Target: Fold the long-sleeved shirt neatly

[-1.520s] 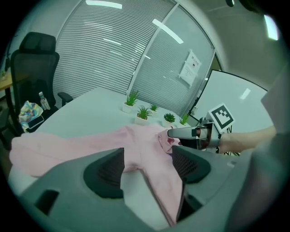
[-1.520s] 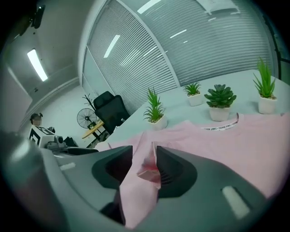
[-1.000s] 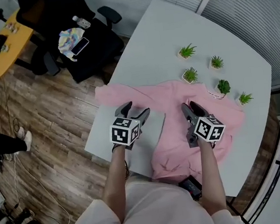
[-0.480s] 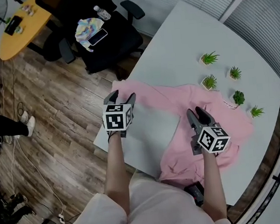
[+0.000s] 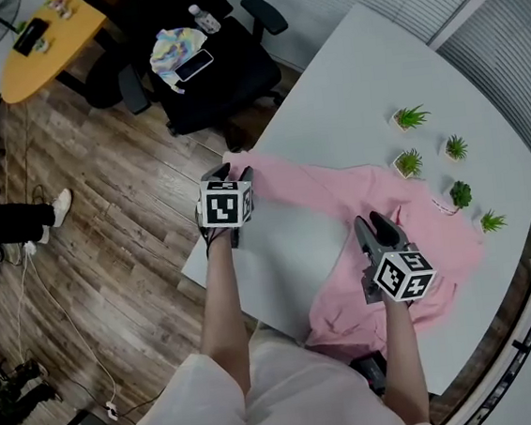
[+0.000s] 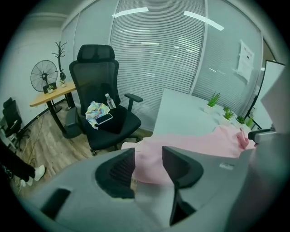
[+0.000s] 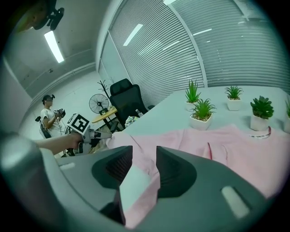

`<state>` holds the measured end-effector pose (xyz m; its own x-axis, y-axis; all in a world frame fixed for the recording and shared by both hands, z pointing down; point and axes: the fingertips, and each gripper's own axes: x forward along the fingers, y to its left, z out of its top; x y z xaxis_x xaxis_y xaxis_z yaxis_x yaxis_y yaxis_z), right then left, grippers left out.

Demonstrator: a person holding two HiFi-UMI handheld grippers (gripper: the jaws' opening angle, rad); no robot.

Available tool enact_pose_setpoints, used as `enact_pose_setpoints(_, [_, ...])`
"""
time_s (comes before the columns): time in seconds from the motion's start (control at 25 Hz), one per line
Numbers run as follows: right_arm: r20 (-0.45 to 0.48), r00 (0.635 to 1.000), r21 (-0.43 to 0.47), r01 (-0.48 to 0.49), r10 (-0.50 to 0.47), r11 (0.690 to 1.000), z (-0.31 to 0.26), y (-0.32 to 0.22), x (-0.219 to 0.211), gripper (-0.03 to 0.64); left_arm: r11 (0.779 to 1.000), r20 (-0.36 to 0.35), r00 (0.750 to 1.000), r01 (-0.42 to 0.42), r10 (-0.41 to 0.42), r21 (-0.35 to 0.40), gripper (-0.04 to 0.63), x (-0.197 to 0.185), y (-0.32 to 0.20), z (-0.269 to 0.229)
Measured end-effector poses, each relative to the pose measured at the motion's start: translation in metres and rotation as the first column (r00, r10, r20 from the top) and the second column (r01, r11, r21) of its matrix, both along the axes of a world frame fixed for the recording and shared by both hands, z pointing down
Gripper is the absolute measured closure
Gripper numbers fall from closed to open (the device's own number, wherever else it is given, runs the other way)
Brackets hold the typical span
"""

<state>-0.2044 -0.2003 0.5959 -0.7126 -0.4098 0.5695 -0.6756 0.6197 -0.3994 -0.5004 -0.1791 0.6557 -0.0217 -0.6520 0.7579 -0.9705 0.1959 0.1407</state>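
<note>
A pink long-sleeved shirt (image 5: 415,212) lies spread on the pale grey table (image 5: 345,76), its left sleeve (image 5: 293,182) stretched toward the table's left edge. My left gripper (image 5: 230,174) hovers at that sleeve's cuff end. Its jaws are closing, and the left gripper view shows the pink sleeve (image 6: 190,142) in the gap of the left gripper (image 6: 148,154), with no pad pressing on it. My right gripper (image 5: 377,224) is over the shirt's body near the sleeve's root. Its jaws are also closing, and pink cloth (image 7: 235,149) shows through the gap of the right gripper (image 7: 144,152), ungripped.
Several small potted plants (image 5: 408,162) stand just beyond the shirt's collar. A black office chair (image 5: 219,80) holding a phone and a colourful cloth stands off the table's left side. Past it are a yellow desk (image 5: 35,42), a fan, wood floor and a person's legs (image 5: 7,224).
My left gripper has travelled left along the sleeve to its cuff end at the table's edge, and its jaws have narrowed. The right gripper has shifted only a little over the shirt's body.
</note>
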Motion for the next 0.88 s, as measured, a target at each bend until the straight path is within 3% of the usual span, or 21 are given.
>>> enact_pose_setpoints(0.32, [-0.007, 1.000, -0.010, 0.023, -0.023, 1.000, 0.003, 0.008, -0.003, 0.458, 0.996, -0.022, 0.999, -0.045, 0.044, -0.083, 0.493, 0.001, 0.000, 0.020])
enact_pose_setpoints(0.72, [0.008, 1.000, -0.015, 0.004, -0.004, 1.000, -0.002, 0.007, 0.003, 0.487, 0.997, 0.006, 0.999, -0.046, 0.046, -0.058, 0.539, 0.003, 0.002, 0.013])
enact_pose_setpoints(0.88, [0.008, 1.000, -0.012, -0.004, 0.004, 1.000, -0.006, 0.007, 0.007, 0.507, 0.998, 0.051, 0.997, -0.060, 0.062, -0.027, 0.545, 0.003, -0.002, 0.004])
